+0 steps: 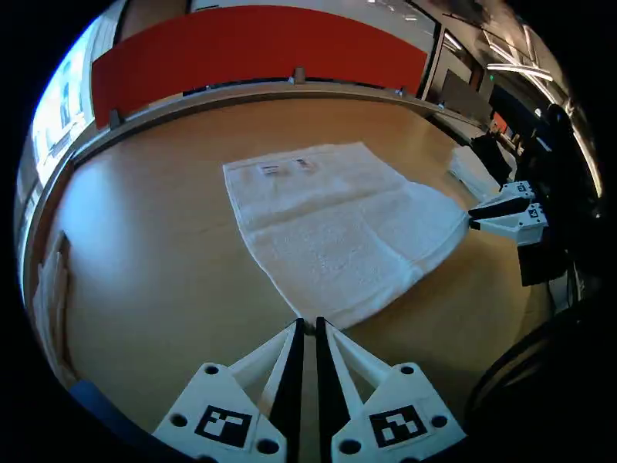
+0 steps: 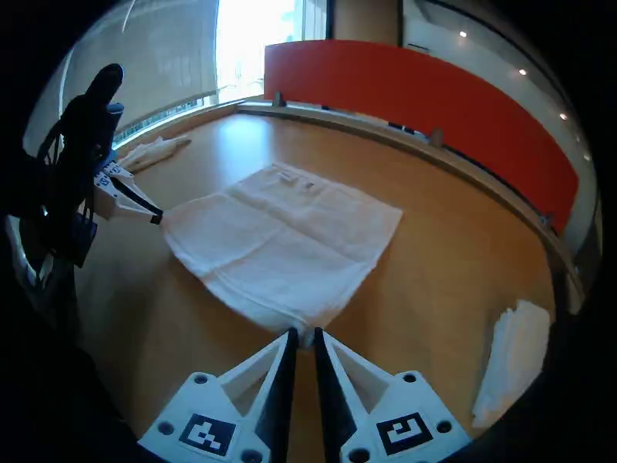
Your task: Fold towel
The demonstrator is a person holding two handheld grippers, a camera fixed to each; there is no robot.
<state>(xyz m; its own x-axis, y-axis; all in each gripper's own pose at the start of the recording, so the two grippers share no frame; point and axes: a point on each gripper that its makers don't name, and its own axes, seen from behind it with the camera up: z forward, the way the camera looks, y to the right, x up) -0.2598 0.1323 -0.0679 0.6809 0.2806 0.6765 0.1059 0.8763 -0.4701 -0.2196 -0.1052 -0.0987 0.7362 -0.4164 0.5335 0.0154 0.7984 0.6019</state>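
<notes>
towel point(image 1: 339, 224) lay flat ahead of both tips, apparently no fold yet. left gripper point(image 1: 308, 326) and right gripper point(image 2: 303, 333) were nearly closed, each pinching a corner.

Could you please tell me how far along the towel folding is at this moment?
Barely started. Done: the towel lies spread flat on the table. In hand: the left gripper and right gripper each pinch a neighbouring corner in their jaws. To do: carrying those corners across to the opposite edge; no fold shows yet.
</notes>
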